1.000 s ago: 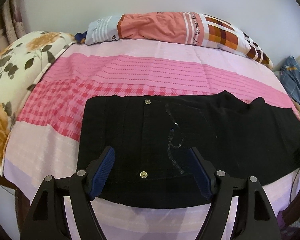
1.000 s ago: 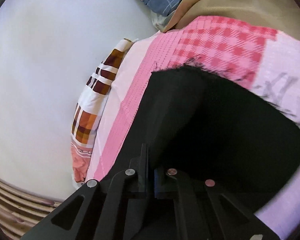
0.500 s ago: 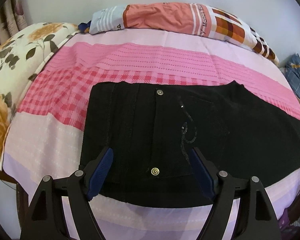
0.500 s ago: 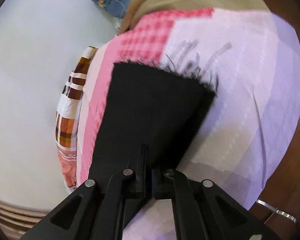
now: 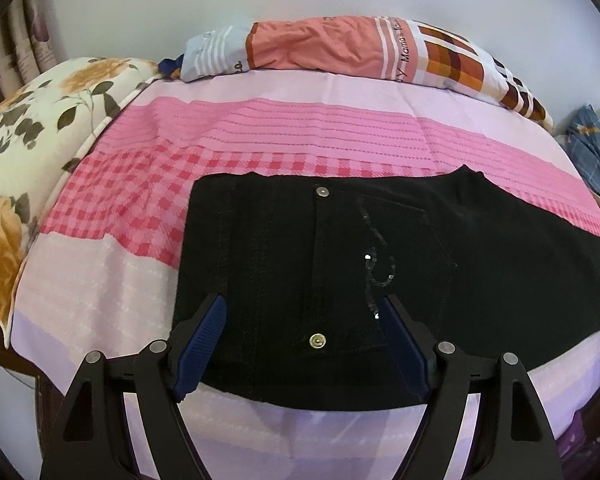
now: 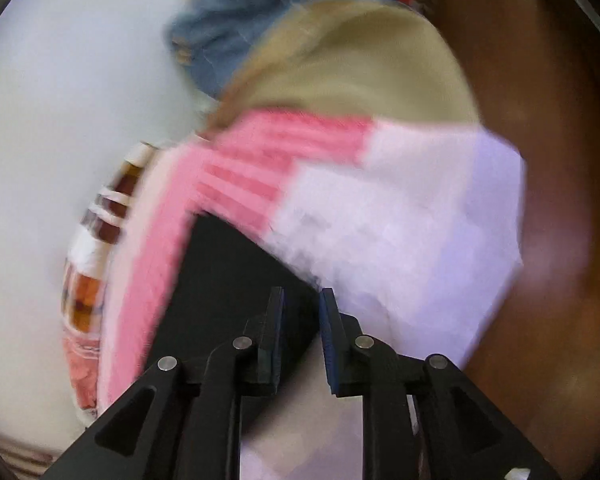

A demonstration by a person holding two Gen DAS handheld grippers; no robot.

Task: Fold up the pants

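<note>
The black pants are laid flat on the bed. The left gripper is held wide open above them, gripping nothing. The right gripper is opening at the pants' corner, pads apart.
</note>
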